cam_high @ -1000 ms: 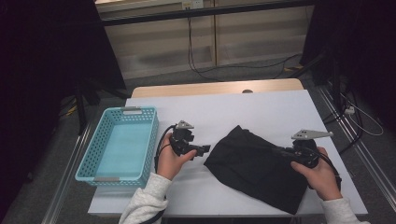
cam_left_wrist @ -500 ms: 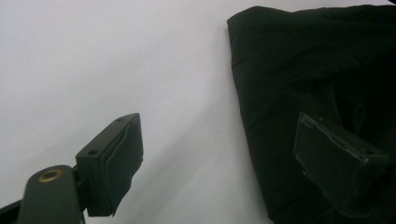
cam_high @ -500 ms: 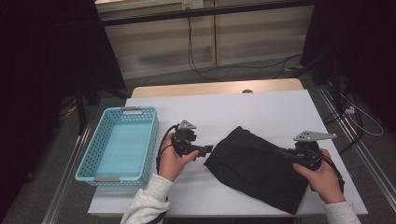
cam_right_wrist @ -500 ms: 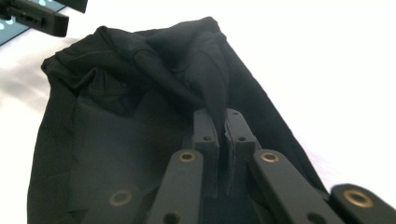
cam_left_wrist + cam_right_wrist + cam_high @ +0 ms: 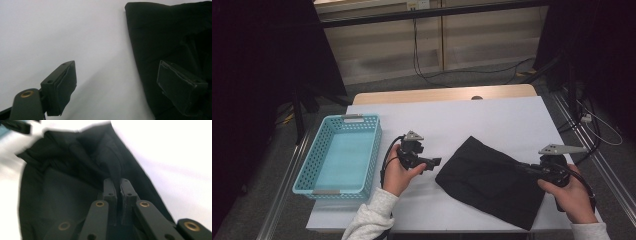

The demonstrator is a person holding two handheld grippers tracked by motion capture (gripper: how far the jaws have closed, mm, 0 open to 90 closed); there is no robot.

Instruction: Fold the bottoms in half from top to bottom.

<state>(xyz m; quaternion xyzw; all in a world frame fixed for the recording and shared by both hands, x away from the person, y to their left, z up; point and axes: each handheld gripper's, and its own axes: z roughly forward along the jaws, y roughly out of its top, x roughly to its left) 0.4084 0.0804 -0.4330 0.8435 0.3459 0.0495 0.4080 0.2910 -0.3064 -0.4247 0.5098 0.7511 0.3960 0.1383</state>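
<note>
Black cloth (image 5: pixel 494 185): lies crumpled on the white bench (image 5: pixel 492 120), near its front right edge. Right tongs (image 5: pixel 524 169): clenched on a raised fold of the cloth. Left tongs (image 5: pixel 436 162): released, jaws wide, just beside the cloth's left edge. Blue basket (image 5: pixel 307 165): farther left on the bench.

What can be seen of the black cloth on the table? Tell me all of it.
The black cloth is a soft, matte, crumpled fabric piece lying flat on the white table, toward its right front. A ridge of it is pinched between the shut jaws of the right gripper. The open left gripper sits at its left edge, one jaw over the fabric.
</note>
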